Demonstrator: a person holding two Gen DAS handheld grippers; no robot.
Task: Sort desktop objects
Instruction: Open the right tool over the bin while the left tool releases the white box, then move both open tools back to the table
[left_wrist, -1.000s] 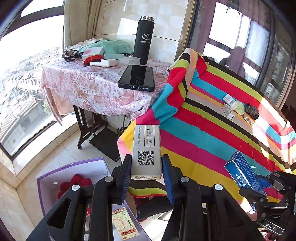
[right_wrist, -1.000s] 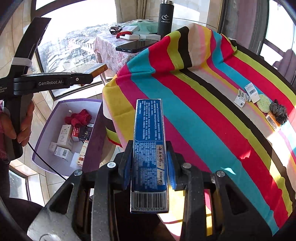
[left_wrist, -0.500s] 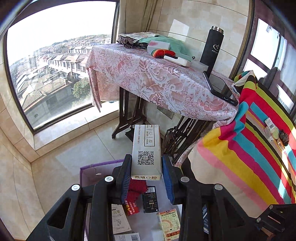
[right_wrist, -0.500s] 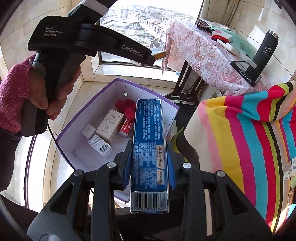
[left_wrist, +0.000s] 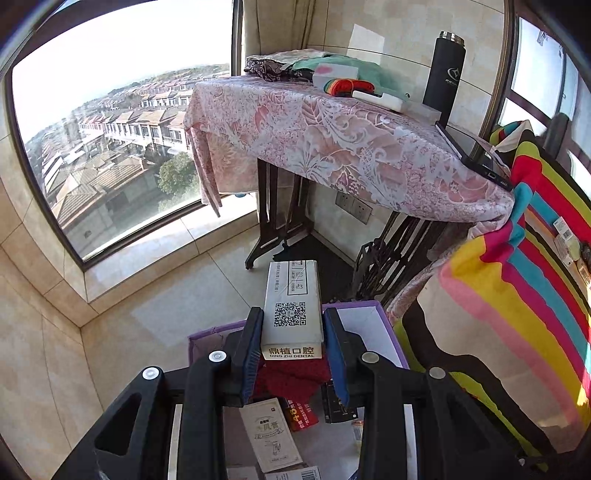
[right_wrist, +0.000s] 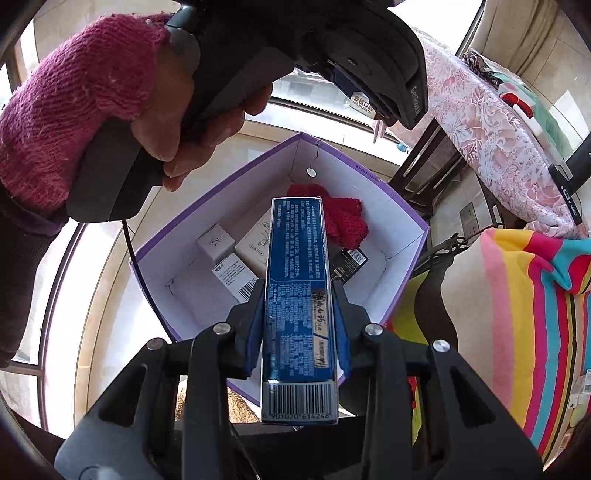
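Roughly midway I'd guess — several cartons already lie in the purple-edged white cardboard bin (right_wrist: 399, 236), and above it the left hand-held gripper (left_wrist: 291, 345) pinches a long white dental box (left_wrist: 291, 299) while the right hand-held gripper (right_wrist: 299, 328) pinches a long blue toothpaste box (right_wrist: 299, 280) — small bits remain on the striped-cloth counter (left_wrist: 535, 288) beside the bin.

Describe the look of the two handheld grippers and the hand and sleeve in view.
Both the left gripper and right gripper have glossy black plastic linkages with silver rivets and blue ribbed finger pads. In the right wrist view, the bare hand wears a fuzzy magenta knit sleeve; a thin black cable hangs below.
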